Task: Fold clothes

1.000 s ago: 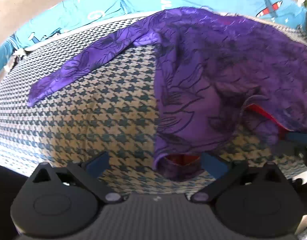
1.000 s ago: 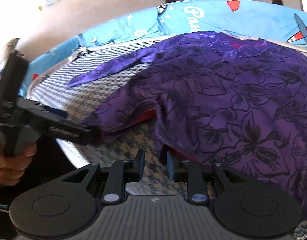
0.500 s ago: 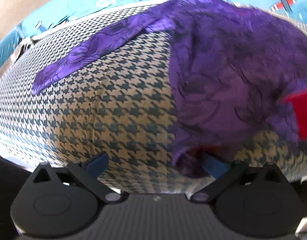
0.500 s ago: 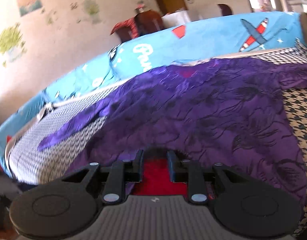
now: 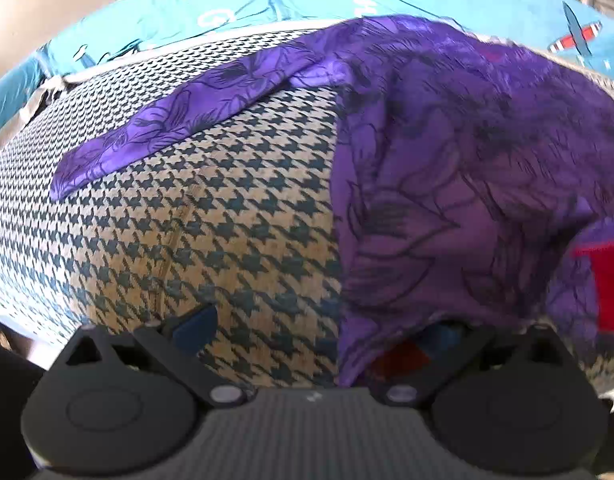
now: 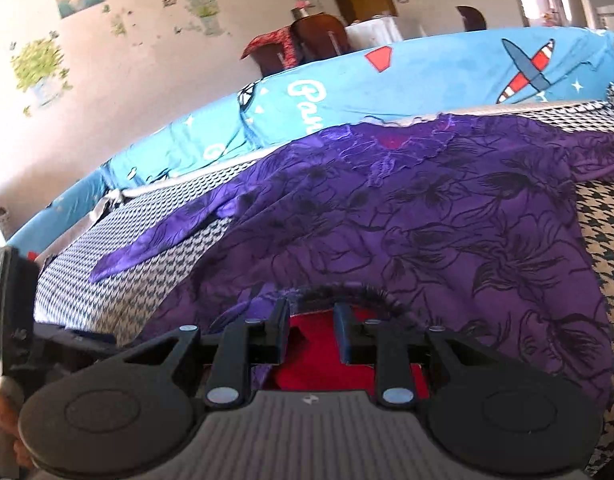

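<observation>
Purple garment (image 6: 447, 216), hem-lift step: right gripper (image 6: 311, 330) narrowly clamped on hem at frame bottom, left gripper (image 5: 319, 334) wide, gripping nothing; next, likely carry hem toward collar

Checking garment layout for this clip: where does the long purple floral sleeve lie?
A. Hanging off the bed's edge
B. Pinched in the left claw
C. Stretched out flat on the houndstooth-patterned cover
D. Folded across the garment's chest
C: the purple floral sleeve extends away from the purple floral garment's body, lying flat on the houndstooth-patterned cover, clear of the left claw.
</observation>
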Tool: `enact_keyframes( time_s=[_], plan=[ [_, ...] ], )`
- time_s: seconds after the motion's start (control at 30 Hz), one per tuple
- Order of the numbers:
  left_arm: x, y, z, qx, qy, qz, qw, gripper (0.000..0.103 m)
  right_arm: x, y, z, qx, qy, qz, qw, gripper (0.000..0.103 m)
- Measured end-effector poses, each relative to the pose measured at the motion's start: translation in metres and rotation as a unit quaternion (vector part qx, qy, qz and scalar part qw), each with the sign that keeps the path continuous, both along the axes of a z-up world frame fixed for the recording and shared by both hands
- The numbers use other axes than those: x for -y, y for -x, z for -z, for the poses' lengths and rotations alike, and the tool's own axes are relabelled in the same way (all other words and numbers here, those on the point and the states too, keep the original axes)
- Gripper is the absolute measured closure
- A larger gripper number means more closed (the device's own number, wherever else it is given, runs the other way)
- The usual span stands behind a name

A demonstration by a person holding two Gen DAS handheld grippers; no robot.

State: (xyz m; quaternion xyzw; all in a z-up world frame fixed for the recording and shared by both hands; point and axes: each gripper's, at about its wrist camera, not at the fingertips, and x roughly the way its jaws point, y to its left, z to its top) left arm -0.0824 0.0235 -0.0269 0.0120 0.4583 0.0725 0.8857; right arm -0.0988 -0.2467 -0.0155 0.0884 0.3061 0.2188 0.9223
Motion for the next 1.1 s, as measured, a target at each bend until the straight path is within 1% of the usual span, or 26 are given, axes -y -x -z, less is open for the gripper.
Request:
enact_keyframes(
  time_s=[0.03,0.17,0.3,0.33,0.4,0.47,0.53,0.63,0.77,0.87,0.9,0.93,1.03,1.1],
  plan=[
    [-0.001,0.0,-0.001,0.009,-0.009,-0.011,0.9999,0.0,0.0,0.0,0.0,-0.001,0.0,-0.001,1.0,0.078],
    [-0.001,0.0,-0.006,0.041,-0.065,-0.043,0.9961,0.0,-0.002,-0.001,0.004,-0.016,-0.004,-0.017,1.0,0.078],
    [0.001,-0.003,-0.009,0.068,-0.111,-0.06,0.9896,0.0,-0.01,0.001,0.008,-0.031,0.004,-0.05,0.998,0.078],
    [0.002,-0.006,-0.01,0.073,-0.121,-0.065,0.9879,0.0,-0.014,0.002,0.009,-0.033,0.009,-0.062,0.997,0.075],
    [-0.001,-0.011,-0.012,0.079,-0.127,-0.077,0.9857,0.0,-0.021,0.006,0.011,-0.032,0.028,-0.079,0.996,0.07],
    [-0.005,-0.015,-0.016,0.083,-0.125,-0.094,0.9843,0.0,-0.026,0.007,0.015,-0.031,0.044,-0.088,0.995,0.069],
    [-0.01,-0.016,-0.02,0.089,-0.118,-0.107,0.9832,0.0,-0.03,0.008,0.018,-0.035,0.05,-0.1,0.993,0.068],
    [-0.013,-0.018,-0.024,0.099,-0.12,-0.121,0.9805,0.0,-0.035,0.01,0.022,-0.033,0.061,-0.112,0.991,0.067],
    [-0.015,-0.02,-0.029,0.112,-0.124,-0.134,0.9768,0.0,-0.047,0.008,0.027,-0.005,0.103,-0.107,0.989,0.067],
    [-0.015,-0.021,-0.036,0.131,-0.141,-0.143,0.9708,0.0,-0.056,0.006,0.032,0.009,0.122,-0.106,0.987,0.068],
    [-0.015,-0.022,-0.039,0.137,-0.147,-0.146,0.9685,0.0,-0.058,0.007,0.033,0.016,0.125,-0.108,0.986,0.072],
    [-0.016,-0.022,-0.042,0.143,-0.151,-0.151,0.9663,0.0,-0.058,0.008,0.032,0.024,0.126,-0.112,0.985,0.086],
    [-0.021,-0.025,-0.051,0.158,-0.161,-0.166,0.96,0.0,-0.059,0.012,0.029,0.046,0.127,-0.127,0.983,0.093],
    [-0.024,-0.027,-0.059,0.167,-0.166,-0.173,0.9563,0.0,-0.06,0.02,0.026,0.062,0.135,-0.146,0.978,0.093]
  ],
)
